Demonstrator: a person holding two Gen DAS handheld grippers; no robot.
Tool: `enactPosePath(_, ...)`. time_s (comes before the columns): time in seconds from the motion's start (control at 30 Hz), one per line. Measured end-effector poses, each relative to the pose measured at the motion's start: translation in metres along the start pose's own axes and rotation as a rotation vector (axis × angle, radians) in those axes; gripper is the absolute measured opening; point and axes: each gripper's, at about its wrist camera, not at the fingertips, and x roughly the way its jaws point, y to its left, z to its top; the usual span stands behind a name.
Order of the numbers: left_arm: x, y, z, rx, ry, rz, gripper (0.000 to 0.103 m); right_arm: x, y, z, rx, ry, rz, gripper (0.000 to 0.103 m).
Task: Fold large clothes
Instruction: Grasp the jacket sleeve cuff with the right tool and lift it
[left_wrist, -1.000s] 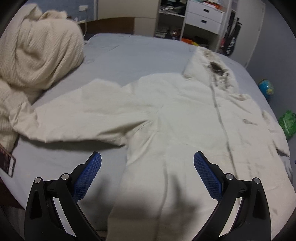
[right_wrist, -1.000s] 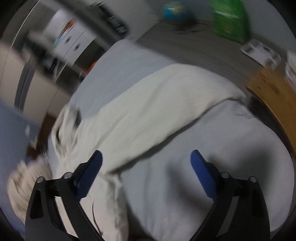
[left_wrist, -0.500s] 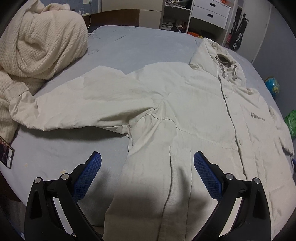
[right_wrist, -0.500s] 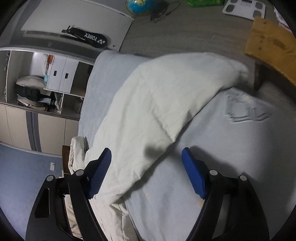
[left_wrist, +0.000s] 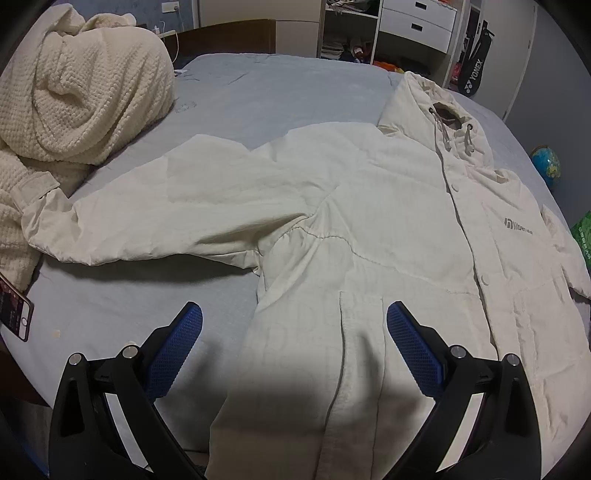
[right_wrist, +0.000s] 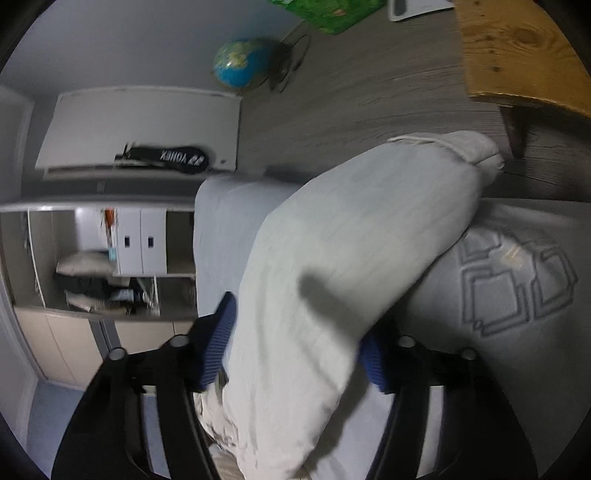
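Observation:
A large cream hooded jacket (left_wrist: 369, 221) lies spread front-up on the grey-blue bed (left_wrist: 258, 85), one sleeve stretched out to the left. My left gripper (left_wrist: 294, 339) hovers open over the jacket's lower left side, near the pocket, with nothing gripped. In the right wrist view the jacket's other sleeve (right_wrist: 351, 240) runs out to the bed's corner. My right gripper (right_wrist: 299, 347) straddles this sleeve. Its jaws are closing with the sleeve between the blue pads (right_wrist: 221, 332), and I see no firm pinch.
A cream knit blanket (left_wrist: 74, 92) is heaped at the bed's left, with a phone (left_wrist: 14, 310) at the near left edge. Beyond the bed stand shelves and drawers (right_wrist: 110, 258), a globe (right_wrist: 240, 62) on the floor and a wooden board (right_wrist: 517, 55).
My right gripper rolled, dropped onto the sleeve and narrowed its jaws around it. In the left wrist view the jacket has settled flat and sharp; the left gripper stays open in place.

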Motion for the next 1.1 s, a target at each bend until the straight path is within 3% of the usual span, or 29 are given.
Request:
enactPosePath(0.17, 0.001, -0.001, 0.000, 0.006, 0.003, 0.004, 0.096, -0.001, -0.004, 0.008, -0.001, -0.013, -0.033, 0.015)
enactPosePath(0.27, 0.001, -0.002, 0.000, 0.003, -0.002, 0.000, 0.096, -0.006, 0.006, 0.005, -0.042, -0.020, -0.007, 0.007)
enactPosePath(0.43, -0.001, 0.000, 0.001, -0.011, -0.016, -0.028, 0.096, -0.020, 0.053, 0.001, -0.150, -0.024, 0.095, 0.005)
enactPosePath(0.7, -0.009, 0.003, 0.001, -0.034, -0.055, -0.062, 0.096, -0.028, 0.159, -0.050, -0.385, 0.055, 0.203, 0.004)
enactPosePath(0.9, -0.012, 0.009, 0.000, -0.059, -0.070, -0.081, 0.096, -0.016, 0.207, -0.122, -0.522, 0.159, 0.219, 0.005)
enactPosePath(1.1, -0.014, 0.019, 0.001, -0.111, -0.083, -0.117, 0.096, 0.007, 0.226, -0.203, -0.658, 0.291, 0.200, 0.005)
